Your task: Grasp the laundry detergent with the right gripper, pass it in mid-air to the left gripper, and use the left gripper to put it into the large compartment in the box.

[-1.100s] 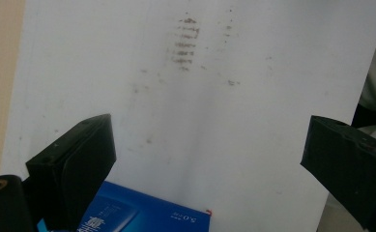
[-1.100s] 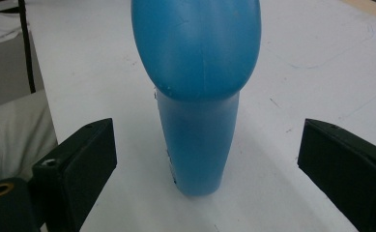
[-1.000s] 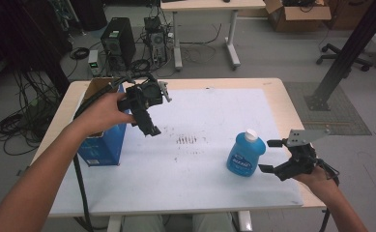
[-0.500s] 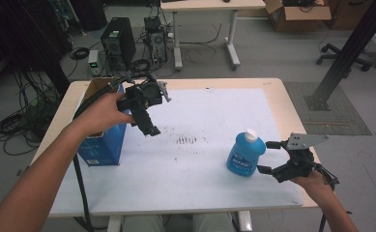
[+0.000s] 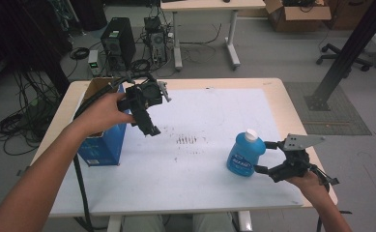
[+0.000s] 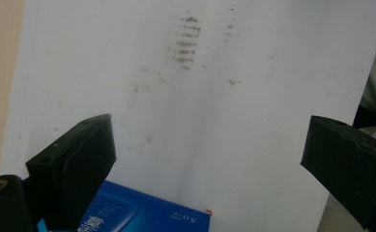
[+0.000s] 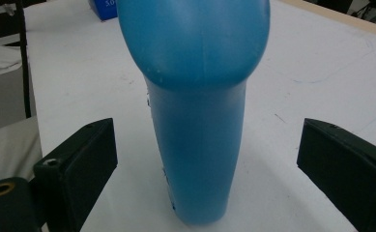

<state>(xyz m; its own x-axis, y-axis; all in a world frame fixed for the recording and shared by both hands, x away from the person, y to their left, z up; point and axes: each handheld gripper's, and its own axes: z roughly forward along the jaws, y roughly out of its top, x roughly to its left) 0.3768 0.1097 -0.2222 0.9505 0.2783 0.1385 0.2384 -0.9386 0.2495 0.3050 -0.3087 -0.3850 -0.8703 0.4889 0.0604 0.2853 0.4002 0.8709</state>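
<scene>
Standing upright on the white sheet (image 5: 200,159) at the near right of the table (image 5: 277,92), the blue bottle (image 5: 245,153) with its white cap (image 5: 251,135) sits just ahead of the right gripper (image 5: 267,156). That gripper's jaws are spread wide, one on each side of the bottle's base, clear of its sides in the right gripper view. The left gripper (image 5: 149,126) hangs above the left part of the table beside the blue box (image 5: 101,150), pointed down at the sheet, its jaws wide apart and holding nothing. A patch of dark smudges (image 5: 187,140) marks the sheet's middle.
</scene>
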